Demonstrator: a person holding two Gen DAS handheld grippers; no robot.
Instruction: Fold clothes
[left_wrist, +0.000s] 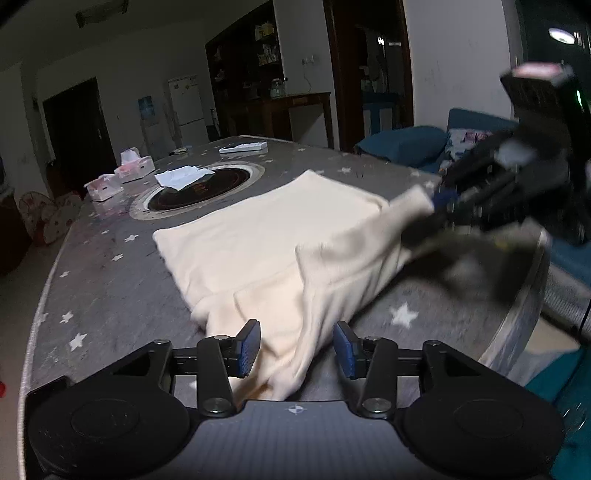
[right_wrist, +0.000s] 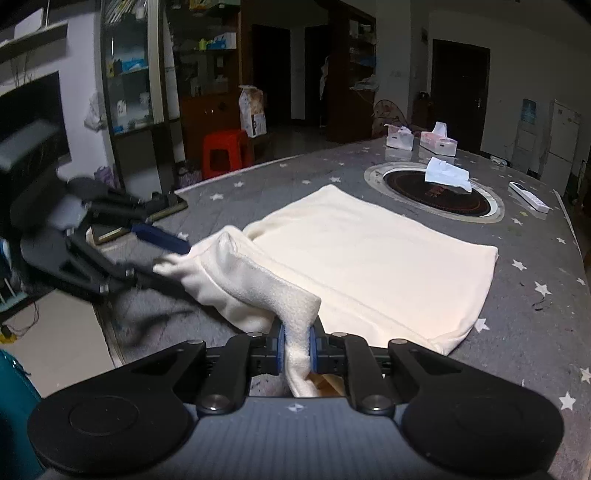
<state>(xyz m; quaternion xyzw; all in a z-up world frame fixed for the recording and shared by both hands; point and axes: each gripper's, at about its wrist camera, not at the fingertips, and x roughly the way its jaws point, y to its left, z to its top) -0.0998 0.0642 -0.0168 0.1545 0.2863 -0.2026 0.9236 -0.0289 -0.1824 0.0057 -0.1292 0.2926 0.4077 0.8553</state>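
The right tongs (right_wrist: 297, 349) are clamped on a bunched fold of the cream garment (right_wrist: 369, 254), the cloth pinched between the blue pads (right_wrist: 281, 345) and rising in a ridge just beyond them. The left tongs (left_wrist: 296, 349) stand apart, their pads (left_wrist: 248, 347) on either side of a hanging edge of the same garment (left_wrist: 266, 236) without gripping it. In the right view the left tongs (right_wrist: 168, 254) reach in from the left, blurred, at the garment's lifted end. The rest of the garment lies flat on the grey star-patterned surface (right_wrist: 535, 314), spreading away to the far side. Beyond it a round black hotplate (right_wrist: 439, 195) is set into the surface with a crumpled white tissue (right_wrist: 447, 173) on it. Farther off stand two tissue boxes (right_wrist: 437, 142), each with a tissue sticking out of its top.
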